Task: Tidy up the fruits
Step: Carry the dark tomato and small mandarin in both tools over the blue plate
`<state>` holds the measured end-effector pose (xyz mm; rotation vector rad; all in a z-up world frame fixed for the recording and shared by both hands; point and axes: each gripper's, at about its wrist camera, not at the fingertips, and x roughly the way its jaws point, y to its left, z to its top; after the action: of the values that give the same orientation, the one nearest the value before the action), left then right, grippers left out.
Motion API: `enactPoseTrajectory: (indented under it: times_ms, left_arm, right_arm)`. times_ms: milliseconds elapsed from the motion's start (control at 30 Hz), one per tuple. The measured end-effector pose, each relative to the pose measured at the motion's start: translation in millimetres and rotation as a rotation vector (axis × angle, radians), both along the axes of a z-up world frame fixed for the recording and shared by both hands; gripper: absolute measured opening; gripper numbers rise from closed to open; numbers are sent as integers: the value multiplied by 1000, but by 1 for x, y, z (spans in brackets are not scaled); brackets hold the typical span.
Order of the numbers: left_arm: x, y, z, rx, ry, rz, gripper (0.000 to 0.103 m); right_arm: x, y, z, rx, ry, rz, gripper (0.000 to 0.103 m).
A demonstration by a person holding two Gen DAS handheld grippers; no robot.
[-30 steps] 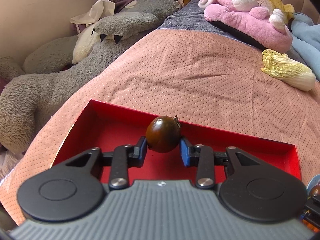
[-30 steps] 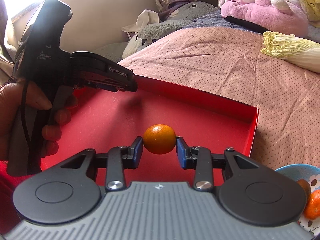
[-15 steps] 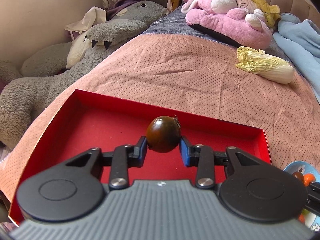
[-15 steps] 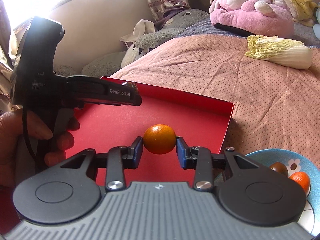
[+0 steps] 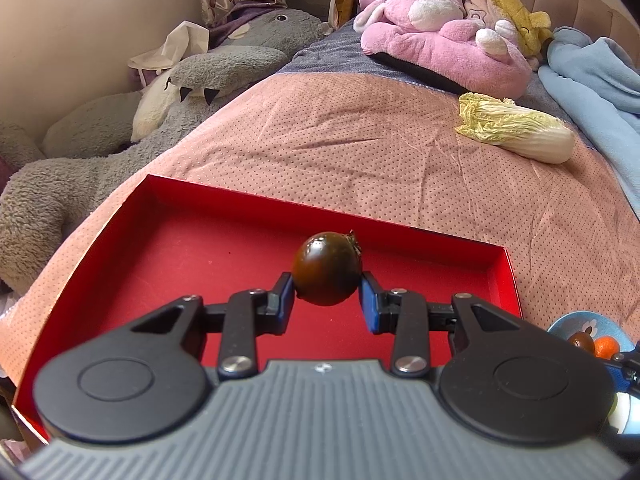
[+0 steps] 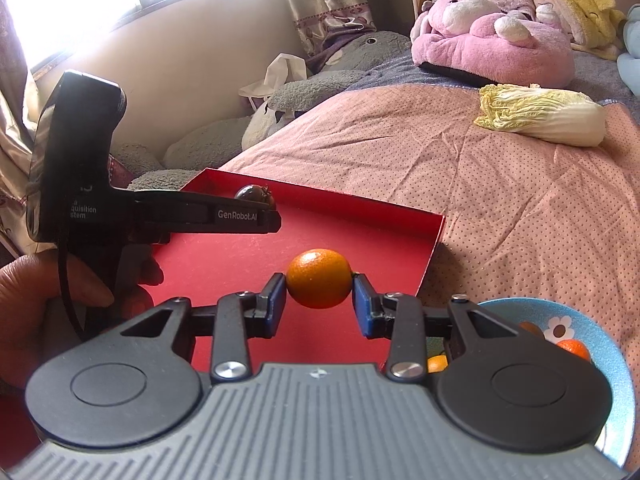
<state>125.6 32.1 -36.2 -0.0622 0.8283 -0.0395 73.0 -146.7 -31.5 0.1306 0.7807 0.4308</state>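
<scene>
My left gripper (image 5: 327, 294) is shut on a dark brown tomato (image 5: 326, 268), held above the floor of the red tray (image 5: 180, 248). In the right wrist view my right gripper (image 6: 319, 300) is shut on a small orange (image 6: 319, 283) over the right part of the same red tray (image 6: 360, 232). The left gripper's body (image 6: 160, 216) shows there at the left, held by a hand (image 6: 36, 304), with the tomato (image 6: 250, 192) peeking over it. A blue flowered plate (image 6: 592, 320) with more small fruits lies at the lower right.
The tray lies on a pink dotted bedspread (image 5: 360, 148). A napa cabbage (image 5: 516, 132) lies farther back on the right. A grey plush (image 5: 100, 148) fills the left side, a pink plush (image 5: 444, 44) the back. The blue plate (image 5: 588, 326) shows beside the tray's right edge.
Both grippers have drawn back and risen a little with their fruits; more of the red tray and the blue plate have come into view.
</scene>
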Motion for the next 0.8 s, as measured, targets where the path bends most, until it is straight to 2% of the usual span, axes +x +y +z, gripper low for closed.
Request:
enactPoseTrajectory:
  times_ms: [267, 800]
  left_arm:
    - [-9, -17, 3, 19, -30, -45, 38]
    - [-35, -66, 6, -13, -73, -168, 38]
  right_arm:
    - [-12, -25, 0, 5, 8, -45, 42]
    - [-48, -86, -6, -42, 24, -150, 42]
